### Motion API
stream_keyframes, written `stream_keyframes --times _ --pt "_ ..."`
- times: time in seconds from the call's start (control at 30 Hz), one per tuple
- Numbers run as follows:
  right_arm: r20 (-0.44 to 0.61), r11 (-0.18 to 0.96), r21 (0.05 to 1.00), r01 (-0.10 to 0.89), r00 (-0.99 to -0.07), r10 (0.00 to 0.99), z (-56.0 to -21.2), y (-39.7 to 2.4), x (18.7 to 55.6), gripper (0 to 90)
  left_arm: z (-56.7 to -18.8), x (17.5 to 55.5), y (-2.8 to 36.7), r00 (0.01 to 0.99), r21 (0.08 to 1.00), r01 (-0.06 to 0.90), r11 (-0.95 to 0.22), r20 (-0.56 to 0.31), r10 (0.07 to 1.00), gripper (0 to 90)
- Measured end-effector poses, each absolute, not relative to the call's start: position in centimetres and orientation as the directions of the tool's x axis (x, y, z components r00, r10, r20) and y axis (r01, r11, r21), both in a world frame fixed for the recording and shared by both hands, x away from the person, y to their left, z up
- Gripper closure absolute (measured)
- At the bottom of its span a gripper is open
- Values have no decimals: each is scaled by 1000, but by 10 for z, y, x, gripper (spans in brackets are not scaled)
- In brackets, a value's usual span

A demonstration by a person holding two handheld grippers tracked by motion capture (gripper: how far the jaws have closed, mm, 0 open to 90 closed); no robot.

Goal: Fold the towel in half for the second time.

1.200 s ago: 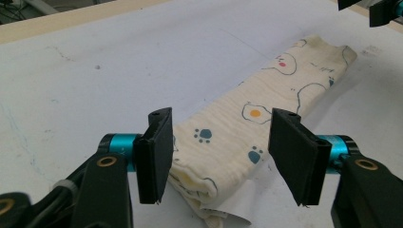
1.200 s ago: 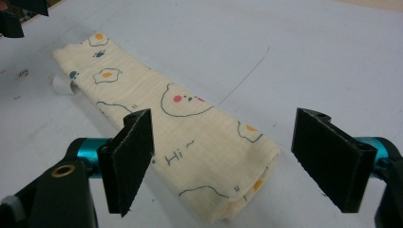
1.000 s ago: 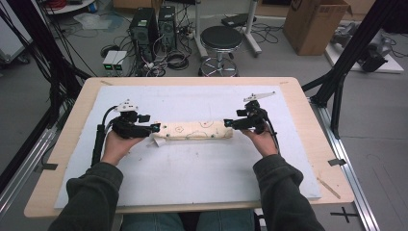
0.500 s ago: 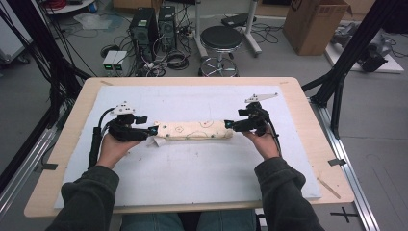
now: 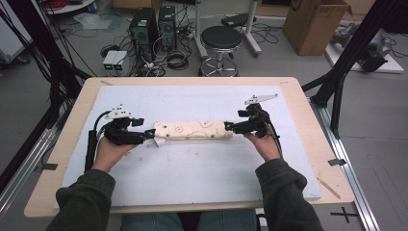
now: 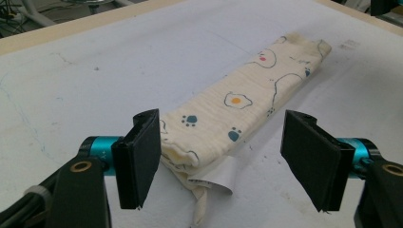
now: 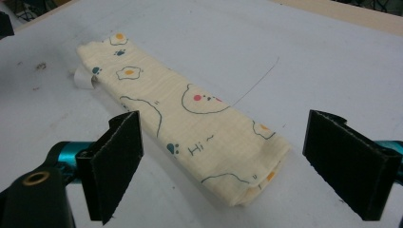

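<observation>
Lying folded into a long strip, the cream cloth (image 5: pixel 192 130) with egg and paw prints sits mid-mat.
White tag (image 6: pixel 219 174) pokes from its left end; left gripper (image 5: pixel 147 136), jaws just widened, and right gripper (image 5: pixel 230 127) both released, flanking its ends; white mat (image 5: pixel 192 168) covers the table (image 5: pixel 317 144).

— Worn on the arms? Dark olive sleeves (image 5: pixel 86 199), blue jeans below.

— And the tongs? Black left tongs (image 6: pixel 228 159) and right tongs (image 7: pixel 242 164): flat matte pads, teal collars, brass-ringed screw holes, black cables, grey three-cornered plates.
</observation>
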State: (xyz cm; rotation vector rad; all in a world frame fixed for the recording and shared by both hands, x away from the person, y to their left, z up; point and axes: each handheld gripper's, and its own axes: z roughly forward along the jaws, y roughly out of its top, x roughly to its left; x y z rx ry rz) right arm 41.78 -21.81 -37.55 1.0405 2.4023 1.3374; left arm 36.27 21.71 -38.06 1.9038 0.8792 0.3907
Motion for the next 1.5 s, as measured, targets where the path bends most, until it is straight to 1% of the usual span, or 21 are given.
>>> stream_keyframes --times 0.37,0.57,0.8,1.17,1.5 --pt "146 348 813 467 -742 655 -371 -221 408 125 -376 353 216 703 871 386 -305 -64 708 282" --pt "146 340 815 470 -734 664 -379 -230 402 126 -376 348 218 703 877 374 -302 -56 709 279" --pt "146 339 813 473 -729 669 -383 -235 396 125 -384 341 224 691 873 392 -290 -72 719 275" --pt "148 335 813 477 -725 672 -395 -242 384 125 -390 328 226 691 881 384 -277 -76 719 272" --pt "147 330 815 477 -720 679 -402 -252 374 125 -396 320 227 683 879 385 -282 -65 728 270"
